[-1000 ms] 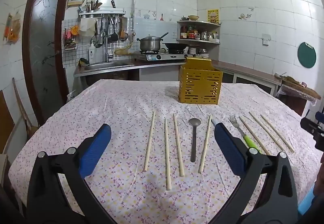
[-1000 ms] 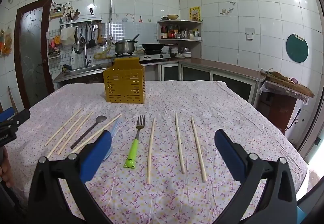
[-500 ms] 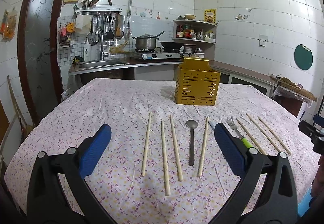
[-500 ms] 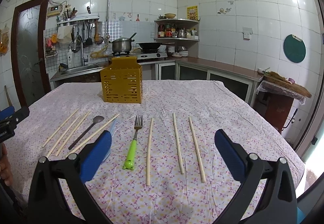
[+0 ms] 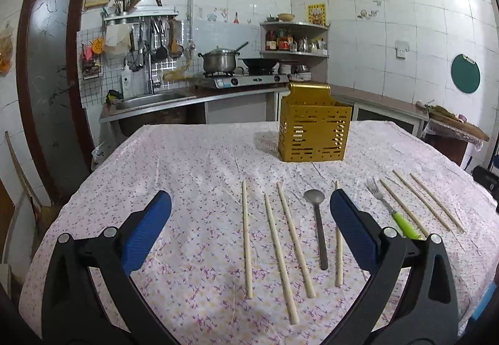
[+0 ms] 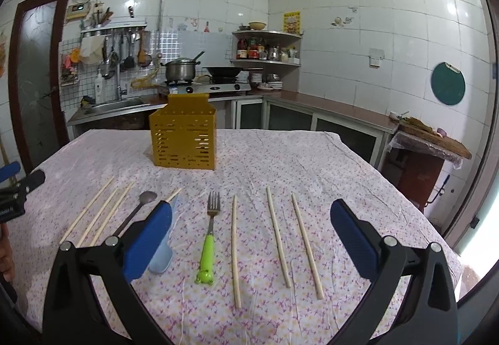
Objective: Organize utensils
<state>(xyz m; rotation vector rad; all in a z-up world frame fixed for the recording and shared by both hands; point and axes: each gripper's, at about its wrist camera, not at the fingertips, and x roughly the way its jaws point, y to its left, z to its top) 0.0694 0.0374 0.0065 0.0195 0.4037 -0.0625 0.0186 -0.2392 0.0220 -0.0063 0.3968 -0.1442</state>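
Both my claws hover above the flowered tablecloth [image 5: 193,176], spread wide and holding nothing: the left gripper [image 5: 251,226] low in its frame, the right gripper [image 6: 251,226] likewise. The yellow perforated plastic utensil holder [image 5: 313,134] stands upright at centre right of the left view. Below it lie pale wooden chopsticks [image 5: 246,235] and a grey metal spoon [image 5: 318,226]. In the right view, a green-handled metal fork [image 6: 209,235] lies at lower centre, apart from more wooden chopsticks [image 6: 276,235] right of it.

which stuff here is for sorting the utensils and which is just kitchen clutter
For the job: yellow holder, chopsticks, fork, metal spoon, pale blue utensil.

Just lying about: pot, wok, green board.
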